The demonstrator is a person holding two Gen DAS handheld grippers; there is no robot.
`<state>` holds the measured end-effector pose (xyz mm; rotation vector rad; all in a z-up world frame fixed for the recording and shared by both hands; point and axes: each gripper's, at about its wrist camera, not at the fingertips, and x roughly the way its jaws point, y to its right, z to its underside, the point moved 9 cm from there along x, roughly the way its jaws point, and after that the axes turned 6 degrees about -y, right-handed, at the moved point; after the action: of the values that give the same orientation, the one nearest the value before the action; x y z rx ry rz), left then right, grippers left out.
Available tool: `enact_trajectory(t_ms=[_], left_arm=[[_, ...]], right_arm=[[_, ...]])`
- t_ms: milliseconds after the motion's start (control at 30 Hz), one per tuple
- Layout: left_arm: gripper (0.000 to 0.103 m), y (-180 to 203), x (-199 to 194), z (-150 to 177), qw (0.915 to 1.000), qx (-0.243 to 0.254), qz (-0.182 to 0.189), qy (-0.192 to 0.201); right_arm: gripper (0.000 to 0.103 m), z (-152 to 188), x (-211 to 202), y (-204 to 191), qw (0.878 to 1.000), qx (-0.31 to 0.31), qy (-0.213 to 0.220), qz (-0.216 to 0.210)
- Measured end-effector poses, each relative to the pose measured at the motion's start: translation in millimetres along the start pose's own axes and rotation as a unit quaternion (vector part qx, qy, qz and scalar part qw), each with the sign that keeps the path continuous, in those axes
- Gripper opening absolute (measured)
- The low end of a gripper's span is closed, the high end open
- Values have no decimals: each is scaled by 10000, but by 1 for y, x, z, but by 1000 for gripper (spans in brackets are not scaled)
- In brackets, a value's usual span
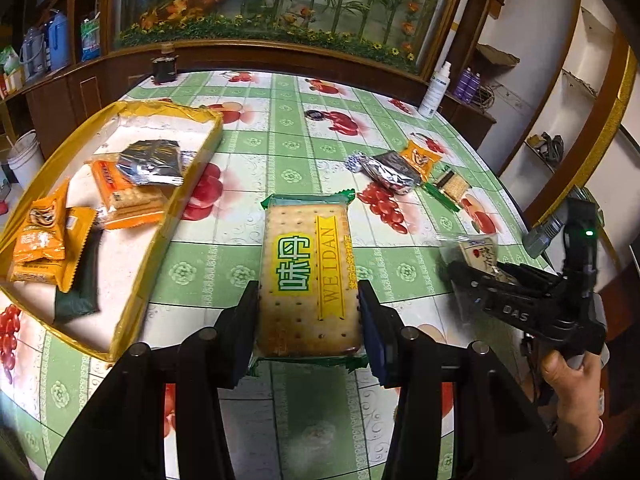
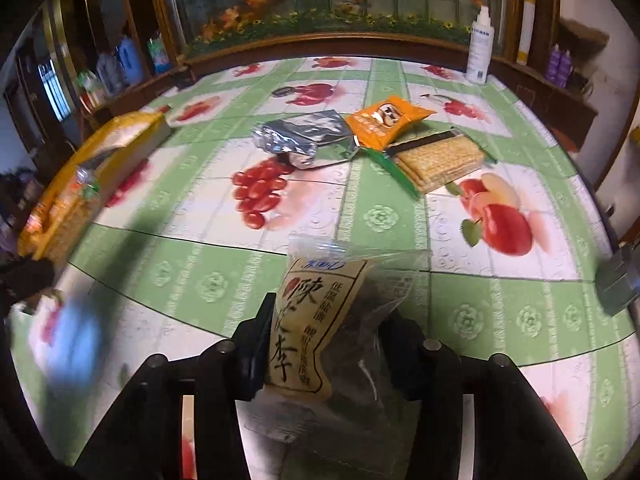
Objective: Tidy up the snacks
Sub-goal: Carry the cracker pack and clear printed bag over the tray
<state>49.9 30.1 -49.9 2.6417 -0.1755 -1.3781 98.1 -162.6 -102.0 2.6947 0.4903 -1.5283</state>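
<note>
- Gold-rimmed shallow cardboard tray (image 1: 176, 200) already holds several orange, black and cracker packets
- Beside it, left gripper (image 1: 308, 312) clamps the green-edged cracker pack (image 1: 306, 276)
- Further off, right gripper (image 2: 324, 344) grips the clear-and-cream preserved-fruit bag (image 2: 316, 320)
- Three loose packets remain beyond

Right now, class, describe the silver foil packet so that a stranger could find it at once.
Start at the fruit-print tablecloth, then find the loose cluster of snacks beyond the printed cherry tomatoes. The silver foil packet lies leftmost there, beside an orange packet; it alone is crinkled, shiny and unprinted.
</note>
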Motion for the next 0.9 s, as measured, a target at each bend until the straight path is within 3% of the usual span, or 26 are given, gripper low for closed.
enact_trajectory(t_ms=[167,433,900], left_arm=[[45,-24,-11,-2,9990,-153,-389,156],[45,-66,-27,-2,9953,-472,-781,316],[45,-143,-46,-2,9850,-1031,-1306,466]], right_arm=[[49,-13,-21,-28,9962,124,233,-836],[48,-33,-31,-97,9912,-373,373,-1214],[48,-56,-5,-210,9775,-1199,205,-1722]])
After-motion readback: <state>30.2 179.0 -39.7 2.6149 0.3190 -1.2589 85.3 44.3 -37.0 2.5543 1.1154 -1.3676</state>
